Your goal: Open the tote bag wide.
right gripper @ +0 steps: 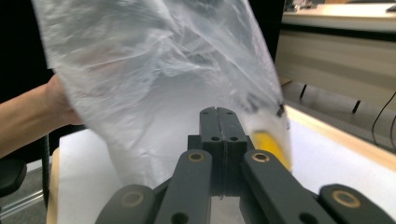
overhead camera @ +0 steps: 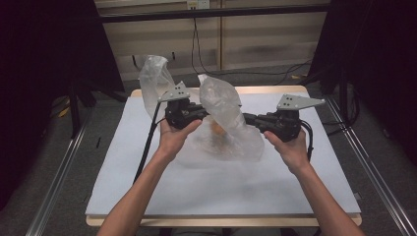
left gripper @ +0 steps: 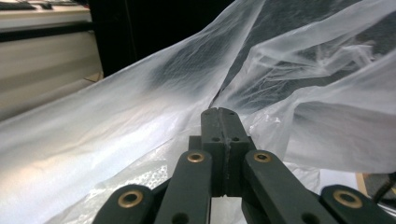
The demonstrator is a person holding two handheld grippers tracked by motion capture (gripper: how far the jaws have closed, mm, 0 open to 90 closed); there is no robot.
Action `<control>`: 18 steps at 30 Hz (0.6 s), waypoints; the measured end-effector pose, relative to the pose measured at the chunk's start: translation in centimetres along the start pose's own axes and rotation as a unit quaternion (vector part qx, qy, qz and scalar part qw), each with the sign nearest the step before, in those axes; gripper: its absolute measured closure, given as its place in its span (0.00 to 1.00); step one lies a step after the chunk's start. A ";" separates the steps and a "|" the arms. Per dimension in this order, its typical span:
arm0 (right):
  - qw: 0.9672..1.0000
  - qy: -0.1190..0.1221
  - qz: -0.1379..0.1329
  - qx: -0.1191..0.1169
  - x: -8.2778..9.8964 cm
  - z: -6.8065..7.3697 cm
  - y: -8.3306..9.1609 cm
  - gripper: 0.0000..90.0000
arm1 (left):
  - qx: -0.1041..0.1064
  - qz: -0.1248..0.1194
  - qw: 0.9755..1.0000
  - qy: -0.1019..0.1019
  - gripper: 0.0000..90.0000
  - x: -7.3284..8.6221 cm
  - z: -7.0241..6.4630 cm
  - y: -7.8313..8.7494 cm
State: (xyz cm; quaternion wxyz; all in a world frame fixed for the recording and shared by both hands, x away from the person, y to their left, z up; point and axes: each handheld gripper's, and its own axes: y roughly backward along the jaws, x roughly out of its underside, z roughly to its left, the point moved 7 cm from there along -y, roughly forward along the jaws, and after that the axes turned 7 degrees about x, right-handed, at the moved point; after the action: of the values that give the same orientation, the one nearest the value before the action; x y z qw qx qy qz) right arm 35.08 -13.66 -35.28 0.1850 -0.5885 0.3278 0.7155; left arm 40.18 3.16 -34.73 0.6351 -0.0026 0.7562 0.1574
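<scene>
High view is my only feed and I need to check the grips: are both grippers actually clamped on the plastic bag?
Observer: Yes. The left gripper has its jaws pressed together on a fold of the plastic bag.
Operator: And the right?
Observer: The right gripper is shut on the film too.
Operator: What is the orange blur inside?
Observer: From the right gripper view, a yellow item sits in the bag beside the jaws; too blurred to identify.
</scene>
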 end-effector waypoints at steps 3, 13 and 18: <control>1.000 -0.004 0.003 0.000 0.5 -0.1 -0.2 1.00 | 0.003 0.009 1.000 -0.001 1.00 0.7 -0.1 -0.7; 0.999 -0.021 0.023 0.008 3.2 -1.1 -0.4 1.00 | 0.014 0.016 1.000 0.016 1.00 3.1 -0.3 -1.7; 0.999 -0.017 0.026 0.014 3.4 -1.2 0.4 1.00 | 0.020 0.033 0.999 0.011 1.00 4.5 -0.8 -1.8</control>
State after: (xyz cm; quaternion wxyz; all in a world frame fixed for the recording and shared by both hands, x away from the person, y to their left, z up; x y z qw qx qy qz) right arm 34.84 -15.19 -38.54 0.1806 -0.5650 0.3499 0.7251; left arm 38.91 2.19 -39.38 0.6211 0.0330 0.7659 0.1630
